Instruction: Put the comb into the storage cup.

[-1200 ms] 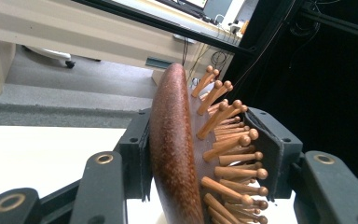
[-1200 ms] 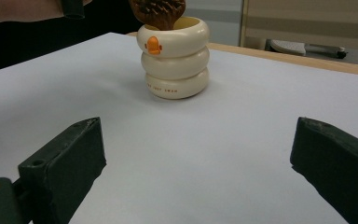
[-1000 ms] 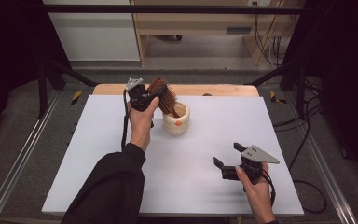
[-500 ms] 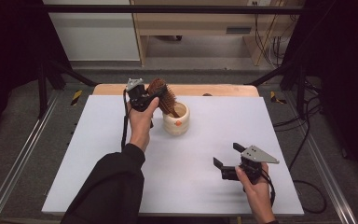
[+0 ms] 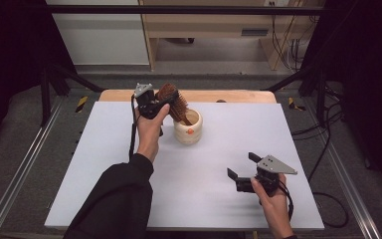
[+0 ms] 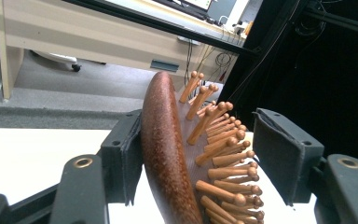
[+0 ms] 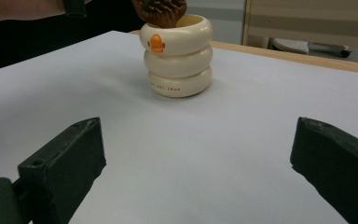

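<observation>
1. White and bare, the worktop (image 5: 129, 164) carried little beyond a cream ringed ceramic cup with an orange duck mark (image 5: 188, 128), standing toward the far edge, with a wooden strip and dark floor behind it.

2. Up at the cup, the left gripper (image 5: 160, 103) had the brown wooden paddle hairbrush with peg bristles (image 5: 175, 103) between its jaws. In the left gripper view, one pad lay against the smooth back of the brush (image 6: 165, 154) while the other pad stood off the bristle tips, so the jaws looked parted, not clamped.

3. The brush leaned tilted, handle end down inside the cup, head sticking out over the rim toward the left gripper. The right gripper view showed the brush head (image 7: 161, 11) resting over the cup (image 7: 177, 56) lip.

4. Down near the person's edge, the right gripper (image 5: 242, 172) waited well apart from the cup, jaws wide and empty.

5. My read: the step was leaving the brush standing in the cup. To do it well, the jaws would need to open fully and back straight off along the brush's lean, so that neither pad snagged the pegs.

6. One risk: a sideways pull could tip the light cup or drag the brush out. A slow retreat seemed wise, right gripper ready to steady the cup.
</observation>
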Demonstrator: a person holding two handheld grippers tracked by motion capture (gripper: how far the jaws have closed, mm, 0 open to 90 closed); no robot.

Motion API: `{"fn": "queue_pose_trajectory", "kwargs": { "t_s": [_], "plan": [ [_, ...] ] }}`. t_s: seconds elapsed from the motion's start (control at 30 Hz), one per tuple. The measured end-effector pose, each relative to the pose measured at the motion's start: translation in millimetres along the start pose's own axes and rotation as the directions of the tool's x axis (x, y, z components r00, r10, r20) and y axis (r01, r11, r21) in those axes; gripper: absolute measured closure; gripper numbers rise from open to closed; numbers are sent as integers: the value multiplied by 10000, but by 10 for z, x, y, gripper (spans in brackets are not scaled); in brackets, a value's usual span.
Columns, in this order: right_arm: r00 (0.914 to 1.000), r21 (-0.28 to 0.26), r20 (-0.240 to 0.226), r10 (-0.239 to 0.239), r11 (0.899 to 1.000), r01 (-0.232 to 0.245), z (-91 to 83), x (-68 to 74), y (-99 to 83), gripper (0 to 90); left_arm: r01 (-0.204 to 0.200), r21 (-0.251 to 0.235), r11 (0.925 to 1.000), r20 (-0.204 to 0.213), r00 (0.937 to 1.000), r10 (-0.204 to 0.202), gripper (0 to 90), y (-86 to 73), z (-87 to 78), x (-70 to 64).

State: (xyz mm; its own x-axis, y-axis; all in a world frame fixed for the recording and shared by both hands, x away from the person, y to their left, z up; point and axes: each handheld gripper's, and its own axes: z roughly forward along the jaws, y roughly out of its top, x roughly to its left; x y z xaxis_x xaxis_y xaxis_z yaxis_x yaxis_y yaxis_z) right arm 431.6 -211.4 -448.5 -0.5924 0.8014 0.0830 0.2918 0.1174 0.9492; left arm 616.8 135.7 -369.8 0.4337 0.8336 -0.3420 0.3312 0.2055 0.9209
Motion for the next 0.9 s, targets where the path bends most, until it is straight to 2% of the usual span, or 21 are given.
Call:
{"fn": "queue_pose_trajectory", "kwargs": {
  "t_s": [0.57, 0.9],
  "plan": [
    [10000, -19, -24, -39, 10000, 39, 12, 11, 1, 30, -291, 108, 9995, -233, 9993, 293, 102, -13, -10, -38],
    [10000, -2, -12, -26, 10000, 26, 17, 16, 1, 30, -601, 154, 9981, -323, 9976, 605, 57, -42, -39, -70]
  ]
}}
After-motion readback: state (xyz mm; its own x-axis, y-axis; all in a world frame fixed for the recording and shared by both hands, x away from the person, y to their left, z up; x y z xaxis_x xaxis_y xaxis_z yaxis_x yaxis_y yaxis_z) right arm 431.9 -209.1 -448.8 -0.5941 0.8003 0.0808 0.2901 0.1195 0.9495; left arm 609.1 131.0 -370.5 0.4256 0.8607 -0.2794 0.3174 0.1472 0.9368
